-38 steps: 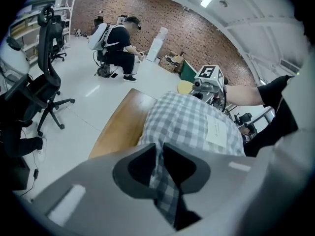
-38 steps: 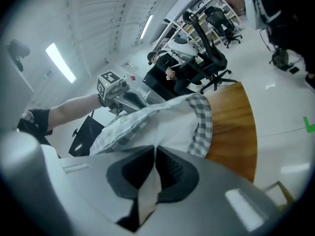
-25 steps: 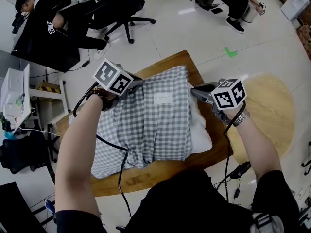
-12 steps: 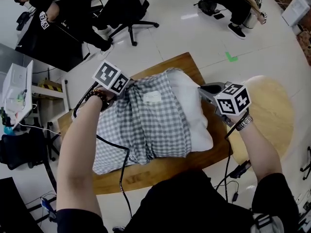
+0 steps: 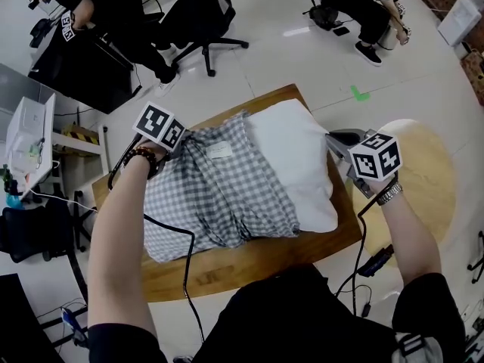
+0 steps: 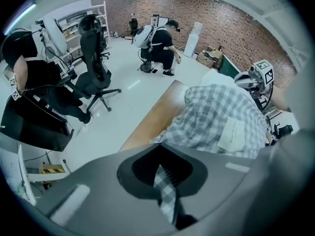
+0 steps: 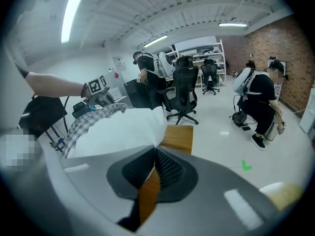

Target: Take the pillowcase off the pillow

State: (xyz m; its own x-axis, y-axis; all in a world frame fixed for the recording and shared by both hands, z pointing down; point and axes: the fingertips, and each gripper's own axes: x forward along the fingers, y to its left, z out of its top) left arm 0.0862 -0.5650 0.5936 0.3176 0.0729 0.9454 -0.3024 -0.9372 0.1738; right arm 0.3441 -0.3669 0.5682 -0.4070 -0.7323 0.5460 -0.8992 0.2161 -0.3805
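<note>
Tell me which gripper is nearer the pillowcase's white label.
Left. The left gripper pinches the checked pillowcase just beside the white label; the right gripper grips the pillow at its far edge.

A white soft pillow [image 5: 291,153] lies on the brown wooden counter [image 5: 249,263], with its left part inside a grey checked cloth pillowcase [image 5: 212,195]. The left claw [image 5: 187,136] is at the pillowcase's far left corner, and the right claw [image 5: 331,137] is at the pillow's far right edge. A black office chair [image 5: 200,13] stands behind the counter.
</note>
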